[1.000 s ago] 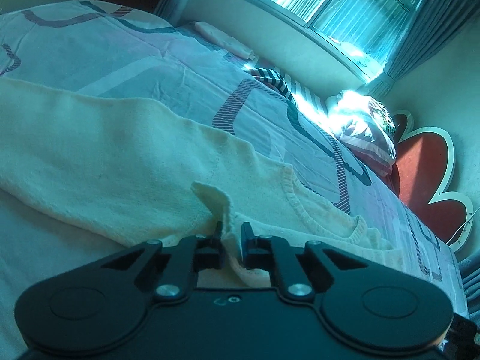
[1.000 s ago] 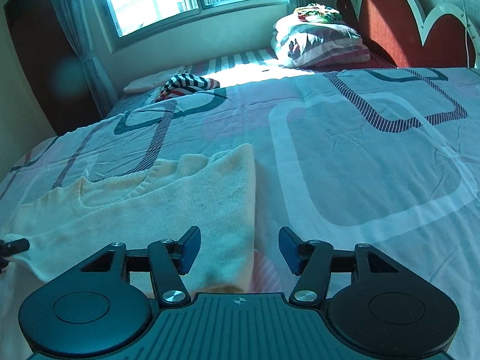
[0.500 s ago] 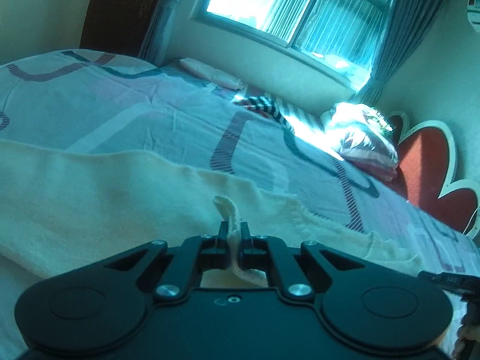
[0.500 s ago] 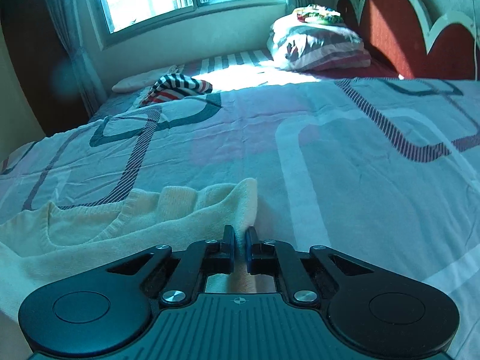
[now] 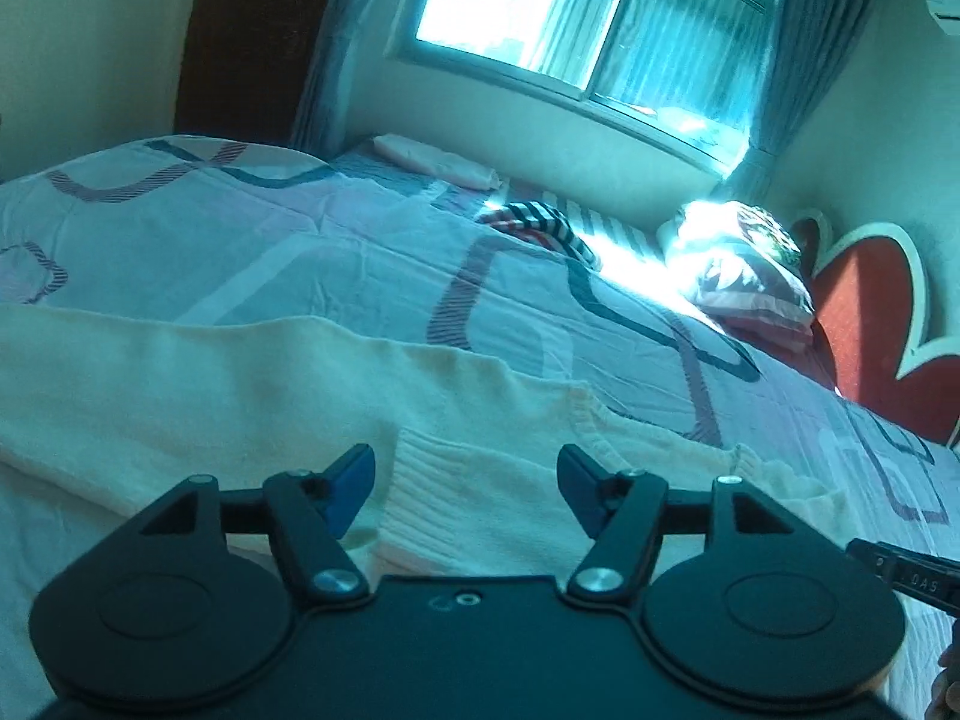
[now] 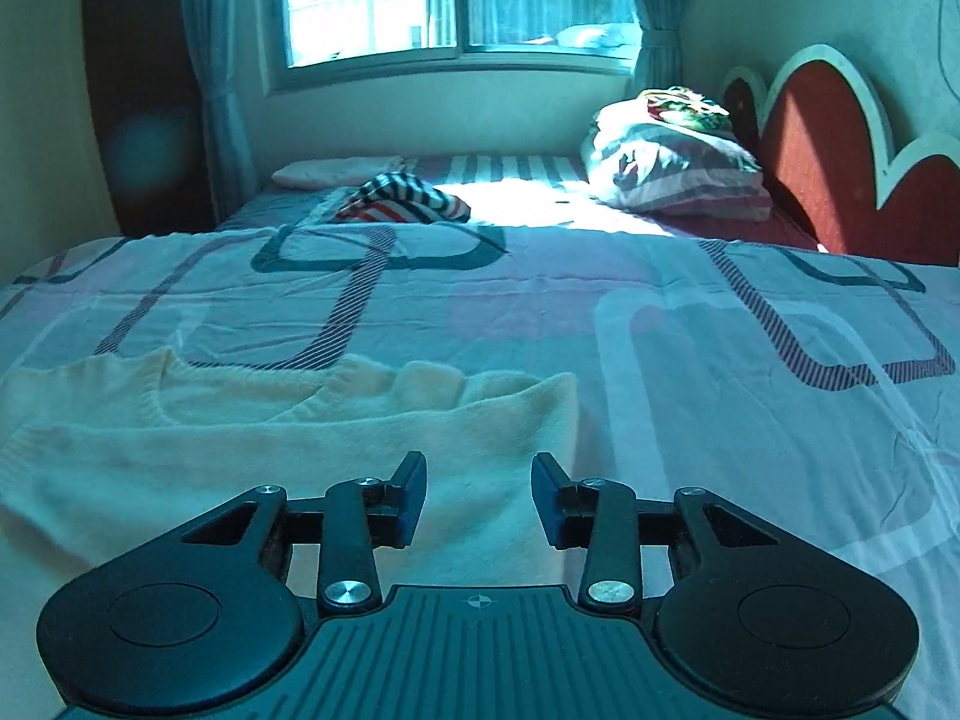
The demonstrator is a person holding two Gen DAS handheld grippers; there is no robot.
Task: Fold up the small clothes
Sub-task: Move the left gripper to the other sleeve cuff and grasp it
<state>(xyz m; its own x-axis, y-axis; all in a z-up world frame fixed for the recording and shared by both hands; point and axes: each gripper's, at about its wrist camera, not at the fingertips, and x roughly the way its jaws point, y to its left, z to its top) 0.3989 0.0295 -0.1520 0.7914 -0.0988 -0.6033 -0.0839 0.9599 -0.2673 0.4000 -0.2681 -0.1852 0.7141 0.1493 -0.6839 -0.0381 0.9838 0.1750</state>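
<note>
Sweater [image 6: 288, 450] is lying flat on the bed [image 6: 690, 360], cream knit spreading across the patterned cover. Pillow [image 6: 672, 174] is resting near the headboard [image 6: 834, 144]. Left gripper [image 5: 467, 489] and right gripper [image 6: 479, 498] are hovering over the knit, jaws spread, holding nothing.

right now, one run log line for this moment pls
step: fold small clothes | left gripper: jaws open | right gripper: jaws open | cream sweater: flat on bed, ungripped
</note>
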